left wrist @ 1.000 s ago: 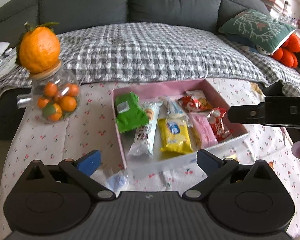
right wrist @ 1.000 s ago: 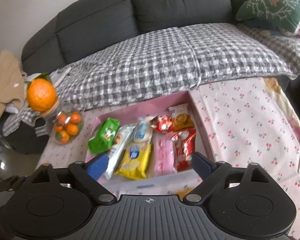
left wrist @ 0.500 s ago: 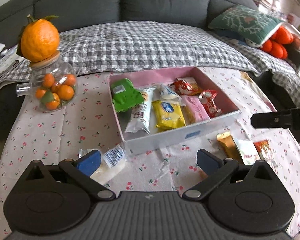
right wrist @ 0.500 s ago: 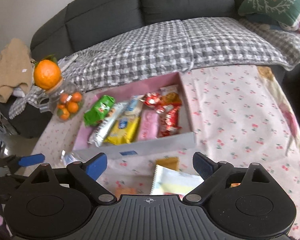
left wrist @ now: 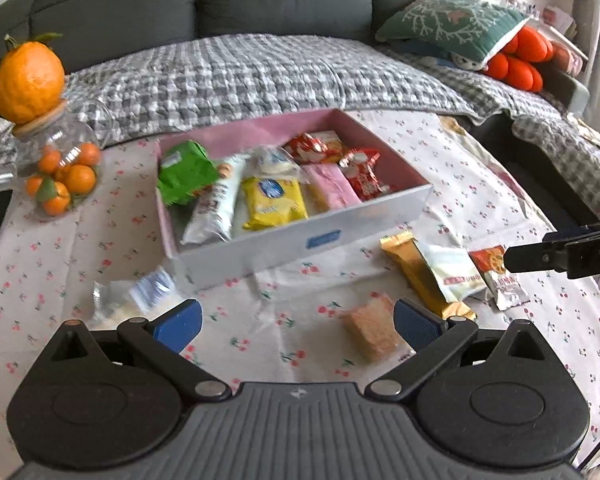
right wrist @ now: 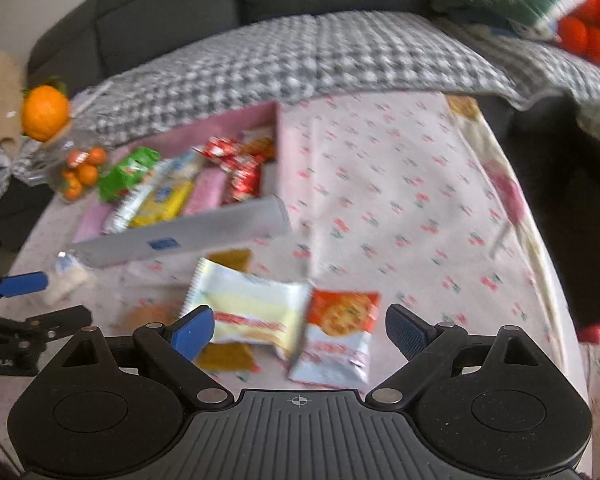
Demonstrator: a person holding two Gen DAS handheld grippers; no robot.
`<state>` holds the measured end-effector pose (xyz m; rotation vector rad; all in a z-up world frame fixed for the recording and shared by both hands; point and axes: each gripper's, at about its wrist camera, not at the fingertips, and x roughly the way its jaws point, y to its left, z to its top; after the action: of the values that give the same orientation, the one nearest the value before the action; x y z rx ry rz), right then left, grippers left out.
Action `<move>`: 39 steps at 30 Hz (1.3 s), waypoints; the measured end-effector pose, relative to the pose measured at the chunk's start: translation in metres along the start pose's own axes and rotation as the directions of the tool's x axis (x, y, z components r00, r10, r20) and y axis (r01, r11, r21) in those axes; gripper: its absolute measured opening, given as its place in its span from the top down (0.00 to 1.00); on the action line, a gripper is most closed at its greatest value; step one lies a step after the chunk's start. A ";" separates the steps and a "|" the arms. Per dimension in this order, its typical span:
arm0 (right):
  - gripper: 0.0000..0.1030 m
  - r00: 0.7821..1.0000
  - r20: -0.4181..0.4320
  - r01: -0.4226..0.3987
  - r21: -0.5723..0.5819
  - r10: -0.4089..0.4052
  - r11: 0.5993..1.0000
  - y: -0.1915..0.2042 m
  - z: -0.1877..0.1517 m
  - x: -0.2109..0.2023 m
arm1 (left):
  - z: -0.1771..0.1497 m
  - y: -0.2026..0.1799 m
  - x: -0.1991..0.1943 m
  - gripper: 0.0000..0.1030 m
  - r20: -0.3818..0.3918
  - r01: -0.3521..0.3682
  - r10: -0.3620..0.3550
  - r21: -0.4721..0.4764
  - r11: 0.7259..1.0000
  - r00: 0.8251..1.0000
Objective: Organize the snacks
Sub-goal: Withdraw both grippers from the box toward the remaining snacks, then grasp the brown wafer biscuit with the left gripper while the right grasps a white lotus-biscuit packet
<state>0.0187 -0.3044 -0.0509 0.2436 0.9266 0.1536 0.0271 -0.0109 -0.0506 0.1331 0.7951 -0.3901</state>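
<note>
A pink-lined box [left wrist: 324, 236] [right wrist: 188, 236] holds several snack packs: green, white, yellow, pink and red. Loose snacks lie on the cloth in front of it: a gold pack [left wrist: 416, 276], a white-yellow pack [left wrist: 452, 272] [right wrist: 252, 308], a red-white pack [left wrist: 500, 276] [right wrist: 336, 336], a tan biscuit pack [left wrist: 372, 332] and a clear pack [left wrist: 140, 296]. My left gripper [left wrist: 296, 322] is open and empty above the cloth. My right gripper [right wrist: 300, 326] is open and empty, just above the white-yellow and red-white packs.
A glass jar of small oranges [left wrist: 60, 176] with a big orange [left wrist: 28, 76] on top stands at the table's left. A grey sofa with a checked blanket [left wrist: 260, 72] and a green cushion [left wrist: 448, 24] lies behind the table.
Both grippers have pulled back from the box toward the table's near side. The loose snacks in front of the box have come into view. Both stay open.
</note>
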 end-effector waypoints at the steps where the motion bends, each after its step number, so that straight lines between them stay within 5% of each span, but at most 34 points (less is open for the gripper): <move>1: 0.08 1.000 -0.008 0.010 0.019 -0.010 1.000 -0.005 -0.002 0.002 | -0.001 -0.003 0.003 0.01 -0.010 -0.001 0.001 -0.005 1.000 1.000; 9: 0.08 0.998 -0.042 0.055 0.166 -0.048 0.985 -0.034 -0.003 0.014 | 0.000 -0.017 0.024 0.10 -0.087 -0.005 -0.005 -0.111 0.994 0.996; 13: 0.09 0.997 -0.067 0.062 0.199 -0.050 0.978 -0.036 0.000 0.023 | 0.002 -0.018 0.032 0.25 -0.124 0.012 -0.034 -0.177 0.984 0.992; 20: 0.24 0.990 -0.110 0.104 0.178 -0.085 0.979 -0.027 0.000 0.040 | 0.002 -0.020 0.039 0.42 -0.133 0.015 -0.044 -0.207 0.978 0.990; 27: 0.40 0.985 -0.103 0.149 0.087 -0.140 0.985 -0.016 -0.001 0.044 | 0.002 -0.027 0.045 0.51 -0.154 0.042 -0.066 -0.150 0.988 0.986; 30: 0.50 0.979 -0.101 0.177 0.017 -0.175 0.984 -0.011 -0.004 0.044 | 0.004 -0.030 0.043 0.65 -0.155 0.056 -0.070 -0.097 0.994 0.985; 39: 0.56 0.980 -0.081 0.179 -0.017 -0.179 0.984 -0.021 -0.009 0.038 | 0.001 -0.025 0.041 0.62 -0.153 0.060 -0.064 -0.031 0.998 0.986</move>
<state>0.0341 -0.3149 -0.0910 0.1442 1.0242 0.0019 0.0433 -0.0459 -0.0785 0.1151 0.9586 -0.4317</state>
